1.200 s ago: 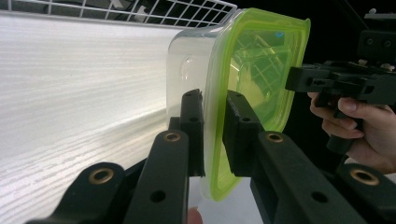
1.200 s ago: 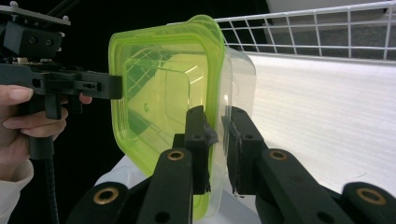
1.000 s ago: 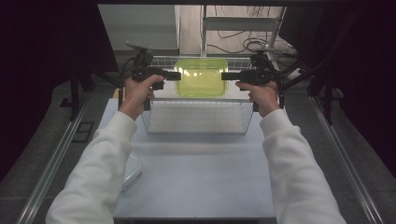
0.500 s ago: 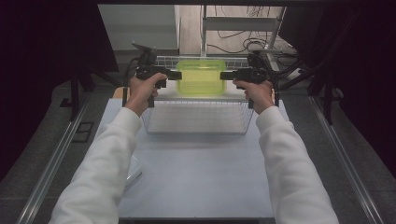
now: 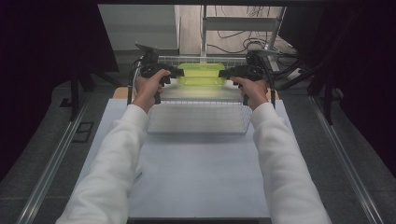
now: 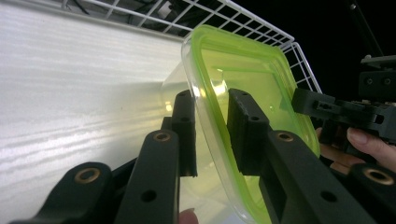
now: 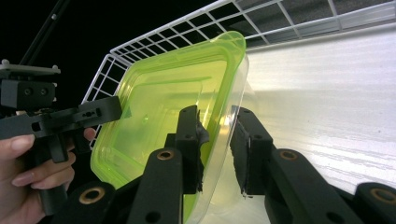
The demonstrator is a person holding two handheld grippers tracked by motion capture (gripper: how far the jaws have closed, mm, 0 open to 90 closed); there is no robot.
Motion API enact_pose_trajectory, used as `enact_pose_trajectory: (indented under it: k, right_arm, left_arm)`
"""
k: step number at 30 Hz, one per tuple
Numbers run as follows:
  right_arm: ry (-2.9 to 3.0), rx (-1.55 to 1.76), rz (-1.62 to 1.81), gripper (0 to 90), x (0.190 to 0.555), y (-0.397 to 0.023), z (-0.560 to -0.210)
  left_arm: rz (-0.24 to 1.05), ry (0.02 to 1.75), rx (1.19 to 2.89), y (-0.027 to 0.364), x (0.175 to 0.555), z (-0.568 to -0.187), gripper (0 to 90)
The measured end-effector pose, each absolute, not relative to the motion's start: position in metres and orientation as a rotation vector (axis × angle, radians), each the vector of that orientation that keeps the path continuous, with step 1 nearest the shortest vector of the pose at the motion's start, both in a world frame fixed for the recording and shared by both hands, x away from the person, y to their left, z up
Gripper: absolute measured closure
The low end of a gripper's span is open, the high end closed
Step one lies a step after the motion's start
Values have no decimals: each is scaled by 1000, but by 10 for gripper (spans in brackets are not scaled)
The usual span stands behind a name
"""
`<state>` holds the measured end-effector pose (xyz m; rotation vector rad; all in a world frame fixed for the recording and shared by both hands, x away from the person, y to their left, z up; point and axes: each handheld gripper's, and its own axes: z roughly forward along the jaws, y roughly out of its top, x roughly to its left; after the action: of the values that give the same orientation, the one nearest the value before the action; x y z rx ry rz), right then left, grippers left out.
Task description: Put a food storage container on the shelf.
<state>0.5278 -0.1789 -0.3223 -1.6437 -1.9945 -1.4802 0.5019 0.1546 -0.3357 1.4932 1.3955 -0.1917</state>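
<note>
High view: translucent green-lidded plastic container [image 5: 201, 74] sits in white wire basket [image 5: 201, 119] on table [image 5: 196, 172]. Left gripper [image 6: 210, 126] and right gripper [image 7: 217, 140] straddle its rim, jaws just loosening, gaps visible.

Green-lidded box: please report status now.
Both claws, left and right, just opening, rim between jaws. Box in wire basket. Nothing in the way.

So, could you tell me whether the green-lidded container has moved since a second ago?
Yes. The green-lidded container has moved toward the wire basket's far end and sunk lower.
</note>
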Motion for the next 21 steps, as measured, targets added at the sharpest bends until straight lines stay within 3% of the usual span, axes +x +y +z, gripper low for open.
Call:
enact_pose_trajectory:
  k: [4,6,9,12,18,21]
  right_arm:
    - [-1975,-1656,-1479,719,528,-179,-323]
    - [-1980,-1663,-1488,688,528,-179,-323]
    - [-1987,-1710,-1495,497,524,-175,-322]
    - [-2035,-1763,-1539,364,518,-173,-317]
    - [-2075,-1726,-1687,244,499,-172,-304]
    - [-2143,-1699,-1706,233,488,-174,-297]
  left_arm:
    - [-156,1374,1492,154,501,-338,712]
    - [-109,1389,1496,152,501,-338,613]
    - [-41,1379,1505,148,498,-335,387]
    - [12,1353,1500,147,494,-330,294]
    - [101,1303,1510,154,477,-316,241]
    - [128,1259,1529,157,463,-309,231]
